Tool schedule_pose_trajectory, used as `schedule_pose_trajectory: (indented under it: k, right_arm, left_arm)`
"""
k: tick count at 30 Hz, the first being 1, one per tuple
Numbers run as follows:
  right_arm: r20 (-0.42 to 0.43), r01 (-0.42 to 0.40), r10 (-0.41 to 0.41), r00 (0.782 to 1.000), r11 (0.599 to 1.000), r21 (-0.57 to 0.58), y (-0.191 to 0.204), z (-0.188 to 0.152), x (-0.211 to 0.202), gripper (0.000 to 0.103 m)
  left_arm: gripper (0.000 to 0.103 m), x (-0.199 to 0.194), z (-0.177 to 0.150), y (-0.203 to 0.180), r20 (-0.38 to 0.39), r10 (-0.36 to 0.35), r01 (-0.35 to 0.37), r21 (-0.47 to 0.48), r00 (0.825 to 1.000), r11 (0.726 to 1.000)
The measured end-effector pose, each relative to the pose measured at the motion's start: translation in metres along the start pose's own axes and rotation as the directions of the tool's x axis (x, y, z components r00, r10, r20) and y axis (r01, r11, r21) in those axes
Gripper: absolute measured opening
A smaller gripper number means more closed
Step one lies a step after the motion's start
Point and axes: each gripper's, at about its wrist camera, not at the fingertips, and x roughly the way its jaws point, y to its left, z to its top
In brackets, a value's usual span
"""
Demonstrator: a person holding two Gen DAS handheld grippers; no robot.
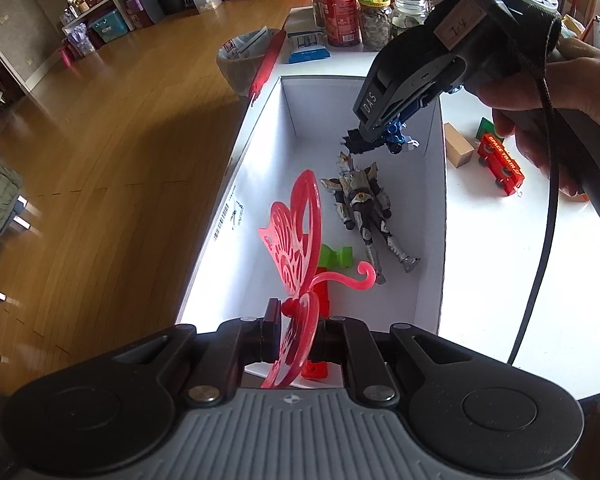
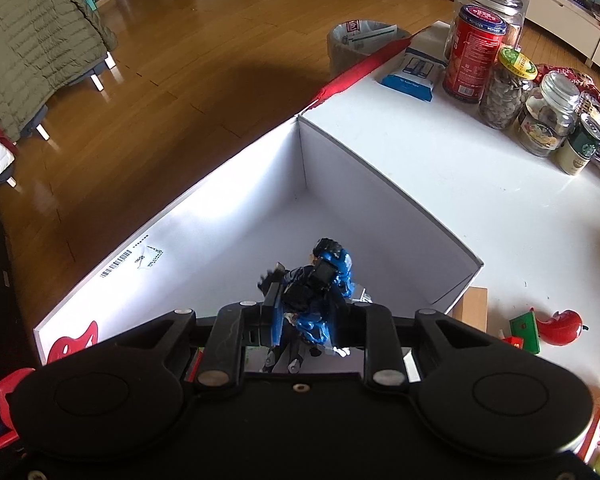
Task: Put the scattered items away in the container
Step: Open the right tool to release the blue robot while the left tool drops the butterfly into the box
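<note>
A white cardboard box (image 1: 256, 184) lies open on the white table. Inside it are a silver and black action figure (image 1: 365, 204) and a green and red toy (image 1: 333, 258). My left gripper (image 1: 296, 320) is shut on a pink plastic butterfly (image 1: 296, 220), held over the near end of the box. A hand carries my right gripper (image 1: 375, 140) over the far end of the box. In the right wrist view the right gripper (image 2: 305, 312) has a blue robot toy (image 2: 319, 280) pinched between its fingers, above the box floor (image 2: 228, 256).
Right of the box lie a wooden block (image 1: 457, 146) and a red train car (image 1: 499, 164). A red toy (image 2: 561, 326) and a green block (image 2: 523, 330) sit nearby. Jars and a red can (image 2: 473, 56) crowd the far table edge. A bin (image 2: 359, 40) stands on the wood floor.
</note>
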Motion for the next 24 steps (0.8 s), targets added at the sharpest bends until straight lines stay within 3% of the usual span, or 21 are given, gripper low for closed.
schedule_pose_trajectory:
  k: [12, 24]
  right_arm:
    - [0.064, -0.052, 0.053, 0.997, 0.999, -0.015, -0.001, -0.011, -0.02, 0.028]
    - [0.14, -0.109, 0.108, 0.984, 0.994, -0.005, -0.019, -0.078, -0.073, 0.029]
  left_arm:
    - [0.012, 0.01, 0.003, -0.002, -0.022, 0.001, -0.001, 0.005, 1.0, 1.0]
    - [0.012, 0.026, 0.021, -0.002, -0.049, 0.006, -0.006, -0.004, 0.999, 1.0]
